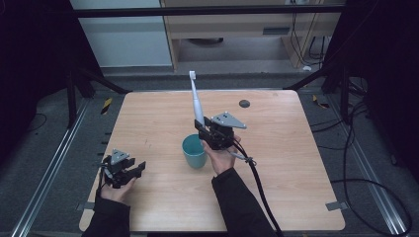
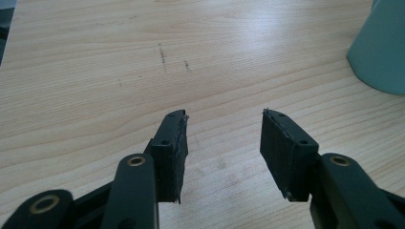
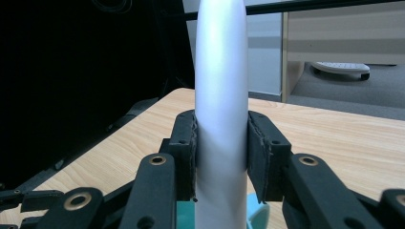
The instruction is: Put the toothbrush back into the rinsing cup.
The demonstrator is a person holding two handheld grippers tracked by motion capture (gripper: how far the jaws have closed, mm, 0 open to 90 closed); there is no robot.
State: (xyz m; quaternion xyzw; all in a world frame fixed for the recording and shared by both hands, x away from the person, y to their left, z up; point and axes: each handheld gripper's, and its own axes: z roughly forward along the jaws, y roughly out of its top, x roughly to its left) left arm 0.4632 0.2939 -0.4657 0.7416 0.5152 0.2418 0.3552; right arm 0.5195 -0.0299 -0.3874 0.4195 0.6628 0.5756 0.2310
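Toothbrush: a white electric toothbrush [image 1: 197,101] stands near-upright in the right gripper [image 1: 206,129], its bristled head at the top and its lower end at the rim of the teal cup [image 1: 194,152].
High view – right side: the right gripper sits just behind and to the right of the cup, near the middle of the wooden table [image 1: 296,187]; its jaws clamp the handle low down, and its black cable trails back toward the person's sleeve.
High view – left side: the left gripper [image 1: 129,170] rests low over the table's near left part, well apart from the cup, with nothing in it.
Left gripper view: both black jaws stand apart over bare wood – nothing lies between the pads [image 2: 177,143]; the cup's teal wall [image 2: 379,52] shows at the upper right edge.
Right gripper view: the toothbrush handle [image 3: 222,95] rises straight up between the pads [image 3: 187,152], which press on it from both sides; a slice of the teal cup [image 3: 255,217] shows just below the jaws.
Progress, as a judgement: the brush is firmly gripped and poised at the cup – whether its tip is already inside the rim or just above it cannot be told.
Left to do, most likely: lower the brush fully into the cup, then spread the jaws and draw the gripper clear.
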